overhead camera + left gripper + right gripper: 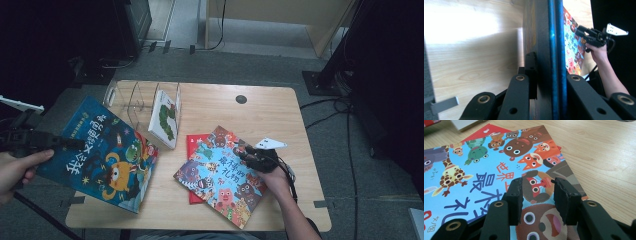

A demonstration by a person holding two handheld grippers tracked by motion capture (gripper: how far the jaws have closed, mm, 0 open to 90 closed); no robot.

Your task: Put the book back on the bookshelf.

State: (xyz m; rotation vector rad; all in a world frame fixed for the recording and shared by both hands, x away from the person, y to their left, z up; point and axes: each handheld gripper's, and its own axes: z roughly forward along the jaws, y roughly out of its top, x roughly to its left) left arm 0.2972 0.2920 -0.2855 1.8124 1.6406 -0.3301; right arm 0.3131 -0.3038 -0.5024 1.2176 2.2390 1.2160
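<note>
We start with the wooden table (280, 107), where the work in hand looks like filing picture books into the clear acrylic book rack (131, 100) at its far left. A white caterpillar book (165, 119) already leans in the rack's right end, and it could tip or be knocked if the next book comes in at a slant. The big dark-blue monster book (102, 152) hangs tilted over the table's left edge, pinched at its outer edge by our left gripper (55, 142), whose jaws are clamped on the cover. In the left gripper view we see the book edge-on between the jaws (555, 55). We judge this the main risk: a wide book held by one edge can sag, swing or slide out, and its free corner could catch the rack's dividers. To the right, the animal picture book (222, 172) lies flat on a red book (194, 142). Our right gripper (245, 152) rests over its right edge with jaws spread and nothing between them (536, 195). Closing there may grab only the cover, or push the book off the red one.
</note>
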